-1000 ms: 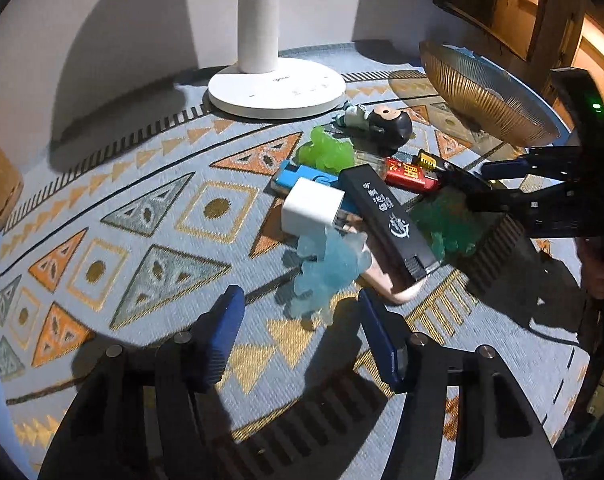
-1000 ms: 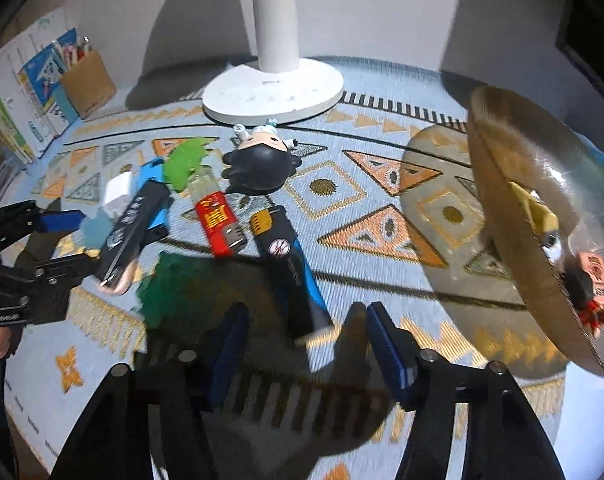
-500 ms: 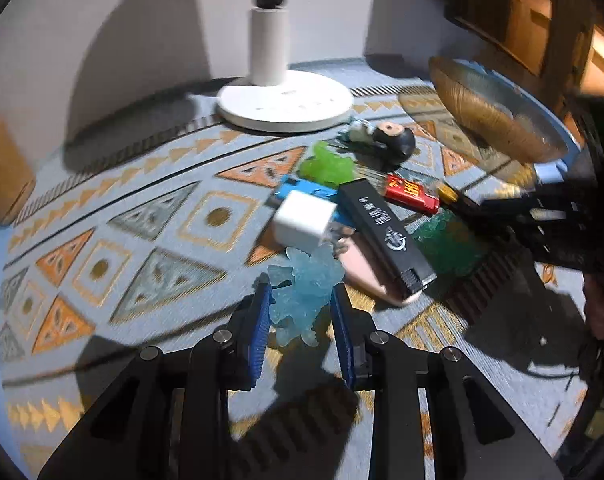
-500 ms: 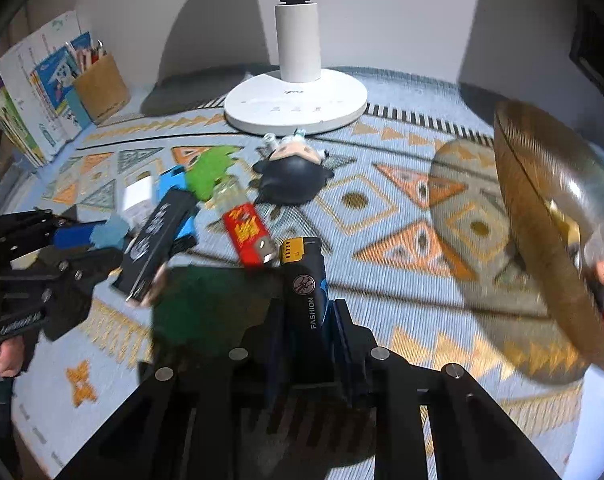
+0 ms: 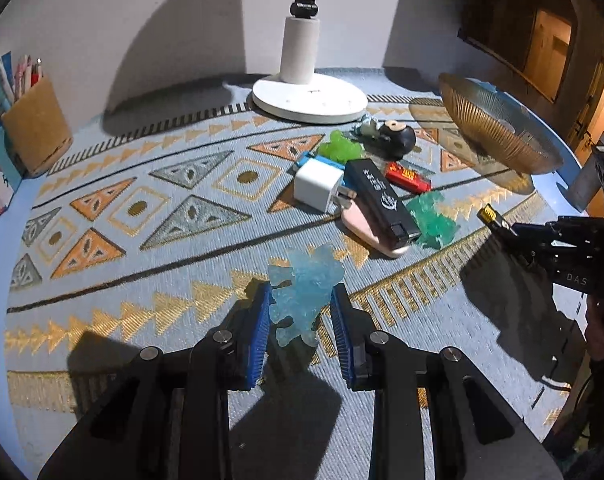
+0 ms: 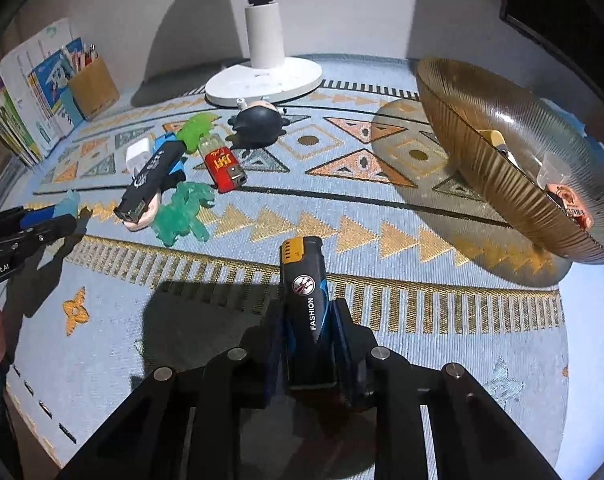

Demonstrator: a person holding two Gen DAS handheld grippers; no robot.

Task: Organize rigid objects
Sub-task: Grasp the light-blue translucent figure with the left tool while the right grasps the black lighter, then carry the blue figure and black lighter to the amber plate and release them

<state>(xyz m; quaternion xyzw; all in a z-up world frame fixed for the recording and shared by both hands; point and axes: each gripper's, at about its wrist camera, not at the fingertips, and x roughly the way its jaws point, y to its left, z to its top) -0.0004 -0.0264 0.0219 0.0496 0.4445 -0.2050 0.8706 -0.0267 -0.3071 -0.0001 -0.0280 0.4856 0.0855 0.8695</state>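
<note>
Left wrist: blue figurine [image 5: 305, 292] between gripper [image 5: 302, 300] pads.

The light is strong and comes from above, from the lamp [image 5: 304, 60] at the far side, so the patterned cloth [image 5: 142, 216] is bright while the wall corners stay dim. My two grippers throw hard dark shadows on the near cloth. The ribbed bowl [image 6: 502, 168] on the right shows some glare and casts a brown shadow. Both pictures are sharp in the middle; the fisheye bends the edges, and the corners are black.
</note>
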